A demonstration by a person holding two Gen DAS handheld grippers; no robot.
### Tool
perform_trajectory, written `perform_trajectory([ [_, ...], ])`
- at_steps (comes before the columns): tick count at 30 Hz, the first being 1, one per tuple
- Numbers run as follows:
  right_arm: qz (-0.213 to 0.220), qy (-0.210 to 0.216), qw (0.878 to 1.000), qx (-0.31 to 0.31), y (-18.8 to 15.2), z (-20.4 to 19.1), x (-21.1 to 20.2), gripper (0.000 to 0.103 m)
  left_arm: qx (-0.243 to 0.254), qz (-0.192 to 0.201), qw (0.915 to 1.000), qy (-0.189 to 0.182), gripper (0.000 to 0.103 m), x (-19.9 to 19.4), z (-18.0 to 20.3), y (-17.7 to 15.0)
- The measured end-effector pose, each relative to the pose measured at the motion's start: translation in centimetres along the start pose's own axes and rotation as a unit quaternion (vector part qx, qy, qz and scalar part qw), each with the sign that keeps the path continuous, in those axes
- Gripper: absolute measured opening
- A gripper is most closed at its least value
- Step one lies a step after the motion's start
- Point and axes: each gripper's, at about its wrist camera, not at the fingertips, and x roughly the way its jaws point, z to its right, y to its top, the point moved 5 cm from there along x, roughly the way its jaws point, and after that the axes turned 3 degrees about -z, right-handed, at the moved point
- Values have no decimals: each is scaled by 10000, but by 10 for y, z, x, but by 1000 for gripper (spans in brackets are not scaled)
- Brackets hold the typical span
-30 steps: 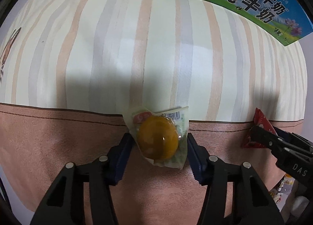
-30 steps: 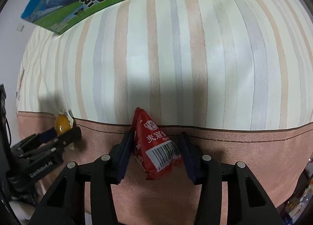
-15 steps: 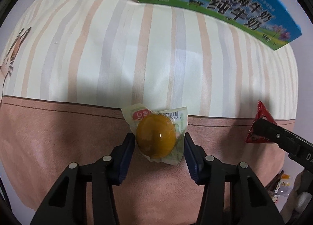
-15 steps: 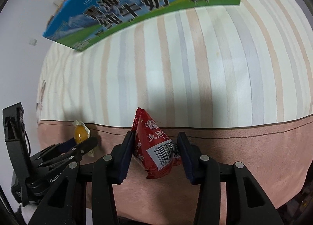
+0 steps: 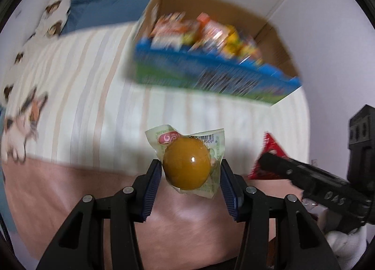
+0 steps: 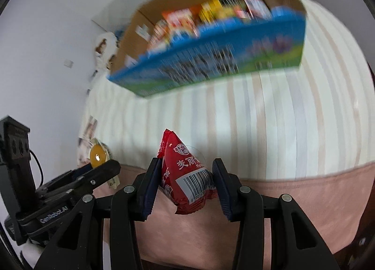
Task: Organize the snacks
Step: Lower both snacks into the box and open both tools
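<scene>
The box (image 5: 211, 77) on the bed already holds many snacks; left gripper (image 5: 189, 174) jaws clamp a packaged egg (image 5: 186, 166), right gripper (image 6: 186, 178) jaws a red packet (image 6: 187, 176) — both short of it, undelivered

Snack box (image 5: 211, 77) print, contents motion-blurred, unreadable.

Open carton (image 5: 211, 75) on the bed (image 5: 93, 96), ahead of both claws, with many snack packs (image 5: 206, 33) inside. Left claw (image 5: 190, 177) above the bed's near part, with 1 wrapped egg-shaped snack (image 5: 186, 166) between its pads. Right claw (image 6: 186, 182) beside it to the right, with 1 triangular snack packet (image 6: 185, 174) between its pads. Plush toy (image 5: 55, 20) behind the bed's far left corner, left of the carton.
</scene>
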Motion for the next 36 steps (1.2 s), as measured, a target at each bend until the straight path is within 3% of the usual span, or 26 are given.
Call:
perform_trajectory([
  [3,239,6,9996,-114,23,-7,-19,48,213,276,9993,-146,47,-24,18,30],
  [8,654,-72,9976,-204,76,-13,-45,48,400,504,9977,-213,47,-27,35,90],
  [13,844,-322,9956,-246,128,-4,-56,48,482,373,9981,-135,47,-12,38,138],
  [17,741,-508,9958,-192,158,12,-51,48,493,32,9988,-2,47,15,34,168],
  [22,402,-660,9968,-223,180,23,-25,48,265,-540,9982,40,47,62,20,181],
  [28,7,-707,9972,-228,181,30,13,48,165,-1082,9937,238,47,102,12,180],
  [36,-493,-691,9963,-122,180,38,45,54,-54,-1227,9921,236,48,113,3,175],
])
